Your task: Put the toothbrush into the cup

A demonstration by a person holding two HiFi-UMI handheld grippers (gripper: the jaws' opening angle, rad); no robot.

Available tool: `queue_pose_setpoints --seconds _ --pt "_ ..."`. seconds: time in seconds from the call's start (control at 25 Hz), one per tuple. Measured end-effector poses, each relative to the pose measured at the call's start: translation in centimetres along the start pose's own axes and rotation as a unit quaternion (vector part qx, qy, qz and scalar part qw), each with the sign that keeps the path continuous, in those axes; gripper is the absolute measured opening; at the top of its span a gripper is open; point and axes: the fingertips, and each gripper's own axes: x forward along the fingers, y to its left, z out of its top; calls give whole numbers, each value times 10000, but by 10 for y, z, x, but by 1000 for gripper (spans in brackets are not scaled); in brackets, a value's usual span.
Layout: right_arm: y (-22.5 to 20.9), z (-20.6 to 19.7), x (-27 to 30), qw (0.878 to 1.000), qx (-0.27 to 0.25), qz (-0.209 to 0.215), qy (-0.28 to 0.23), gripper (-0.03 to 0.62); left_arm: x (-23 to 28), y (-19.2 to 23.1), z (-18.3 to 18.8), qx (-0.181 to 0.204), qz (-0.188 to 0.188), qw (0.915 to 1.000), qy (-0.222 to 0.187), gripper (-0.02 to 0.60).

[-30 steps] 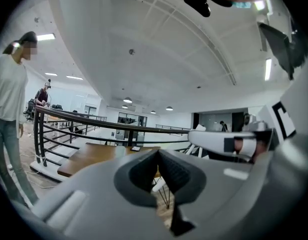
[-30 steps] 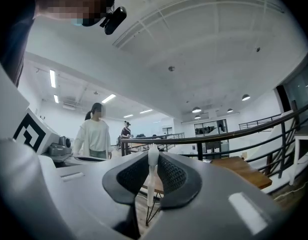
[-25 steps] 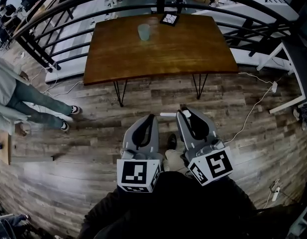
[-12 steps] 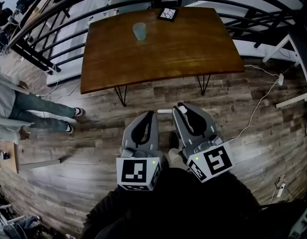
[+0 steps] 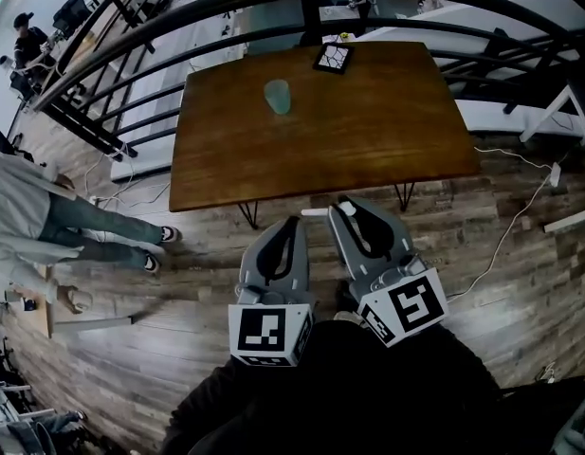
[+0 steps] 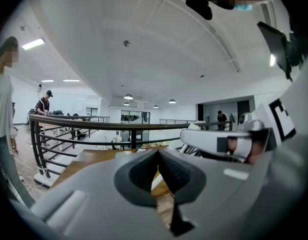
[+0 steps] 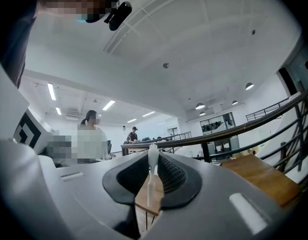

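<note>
A pale green cup stands upright on the wooden table, toward its far side. My right gripper is held over the floor just short of the table's near edge, shut on a white toothbrush that sticks out leftward from its tips. In the right gripper view the toothbrush stands upright between the jaws. Beside it, my left gripper has its jaws shut with nothing between them; in its own view the left gripper shows the pads meeting.
A black-and-white marker card lies at the table's far edge. A black railing curves behind the table. A person stands on the wood floor at the left. A cable runs across the floor on the right.
The table has come closer to both grippers, its near edge now just ahead of their tips. The right gripper still holds the toothbrush the same way.
</note>
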Motion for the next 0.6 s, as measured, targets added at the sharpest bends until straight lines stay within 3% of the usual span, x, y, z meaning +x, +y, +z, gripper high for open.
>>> queue_pose_setpoints --seconds 0.28,0.6 --pt "-24 -9 21 9997 67 254 -23 54 28 -4 -4 37 132 9999 21 8" --pt "-42 -23 55 9991 101 359 203 52 61 23 -10 -106 318 9994 125 8"
